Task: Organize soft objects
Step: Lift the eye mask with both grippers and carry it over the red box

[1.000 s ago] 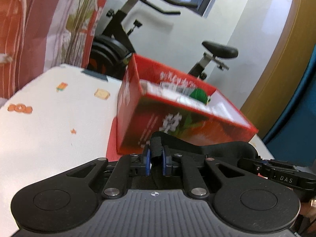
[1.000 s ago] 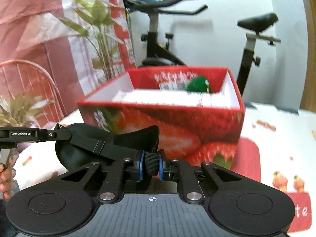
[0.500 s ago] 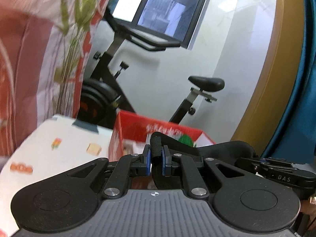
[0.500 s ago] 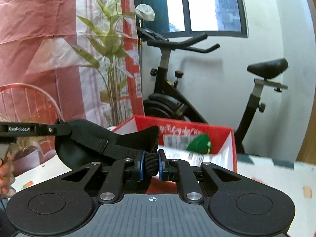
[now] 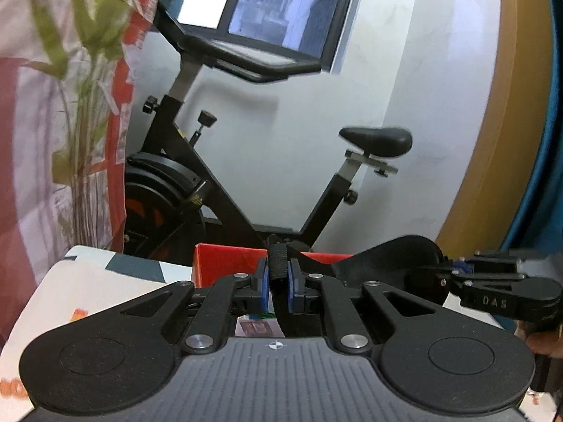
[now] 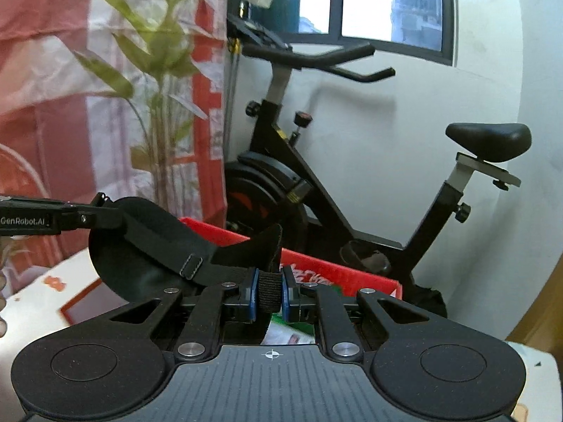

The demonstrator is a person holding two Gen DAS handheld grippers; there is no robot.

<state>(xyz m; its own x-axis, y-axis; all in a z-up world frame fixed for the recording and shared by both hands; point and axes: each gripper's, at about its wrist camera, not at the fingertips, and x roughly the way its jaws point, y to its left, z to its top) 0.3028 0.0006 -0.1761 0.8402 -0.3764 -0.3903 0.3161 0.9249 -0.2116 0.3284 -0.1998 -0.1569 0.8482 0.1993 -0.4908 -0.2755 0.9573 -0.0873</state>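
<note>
A black eye mask [image 6: 147, 246] with an elastic strap hangs between my two grippers above the table. My left gripper [image 5: 278, 286] is shut on one end of the mask's strap. My right gripper [image 6: 270, 293] is shut on the strap at the other end. In the left wrist view the mask's cup [image 5: 397, 263] stretches right to the other gripper's tip. The red strawberry-print box [image 6: 334, 274] lies just below and beyond the fingers; its far rim [image 5: 225, 251] shows in the left wrist view. Packets lie inside it, mostly hidden by the grippers.
A black exercise bike [image 6: 316, 183] stands behind the table against the white wall. A potted plant [image 6: 155, 70] and a red-and-white curtain fill the left. The white printed tablecloth [image 5: 88, 281] shows left of the box. A hand [image 6: 1, 299] shows at the left edge.
Both grippers rose with the mask held between them. The box sank from the middle of both views to just behind the fingers, and the bike and window now fill the frames.
</note>
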